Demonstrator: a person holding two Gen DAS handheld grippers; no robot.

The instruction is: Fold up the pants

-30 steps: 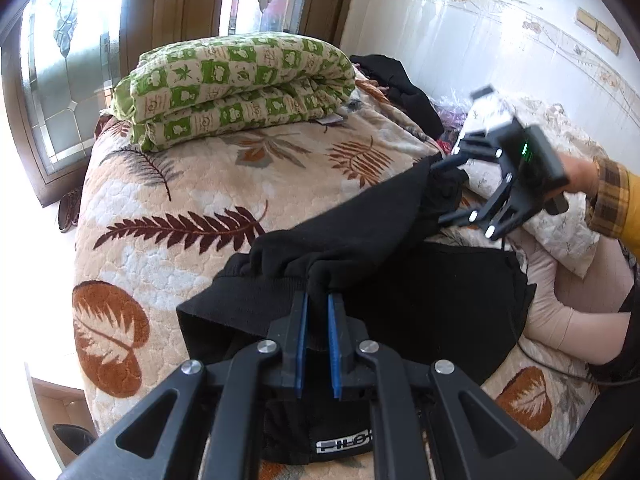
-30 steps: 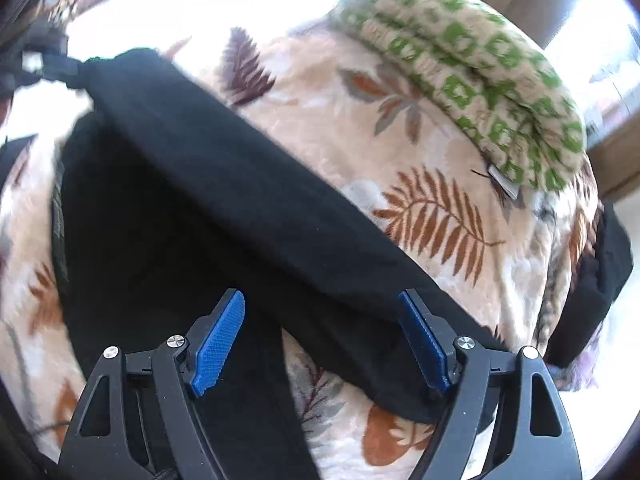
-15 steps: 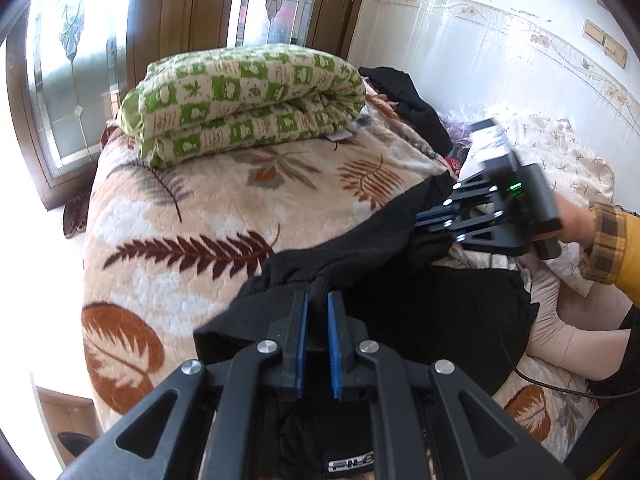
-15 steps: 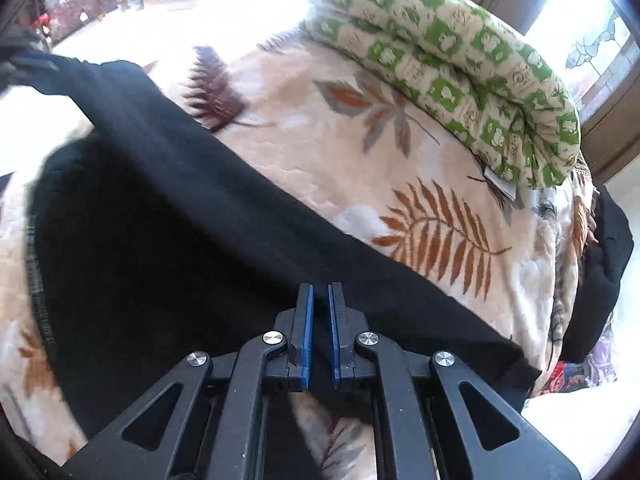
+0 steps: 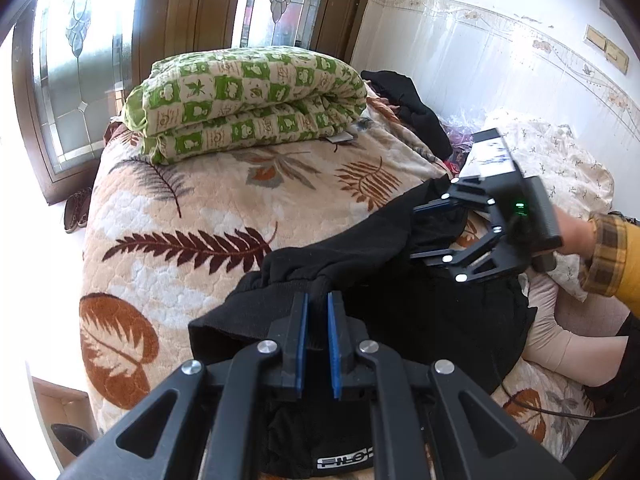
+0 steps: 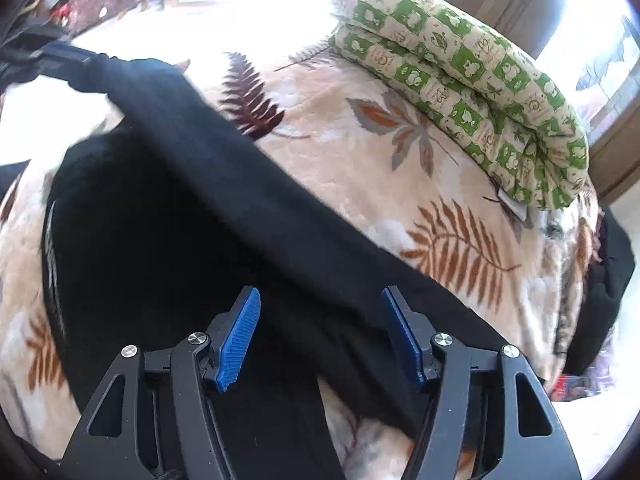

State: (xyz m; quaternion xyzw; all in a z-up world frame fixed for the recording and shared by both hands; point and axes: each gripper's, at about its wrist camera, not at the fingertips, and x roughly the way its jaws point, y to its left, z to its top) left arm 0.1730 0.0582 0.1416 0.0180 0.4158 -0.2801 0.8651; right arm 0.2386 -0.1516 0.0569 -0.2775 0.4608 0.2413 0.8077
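Observation:
Black pants (image 5: pixel 360 248) lie on a leaf-patterned bedspread (image 5: pixel 180 216), one leg pulled up into a taut band. My left gripper (image 5: pixel 316 300) is shut on the gathered cuff end of that band. At the band's other end my right gripper (image 5: pixel 416 232) has its jaws opening. In the right wrist view the pants (image 6: pixel 160 200) pass between the blue pads (image 6: pixel 240 340) of the right gripper (image 6: pixel 320 300) without being pressed. The left gripper (image 6: pixel 40 56) shows at that view's top left, still clamped on the cloth.
A folded green-checked quilt (image 5: pixel 248 100) lies at the head of the bed under the windows. Dark clothes (image 5: pixel 404 100) are heaped by the tiled wall. A floral pillow (image 5: pixel 560 168) and a plaid sleeve (image 5: pixel 608 256) are at the right. The bed edge drops off at the left.
The right gripper stood open a second ago, closed on the pants fold half a second ago, and has now spread open again. The left gripper kept its grip and its place.

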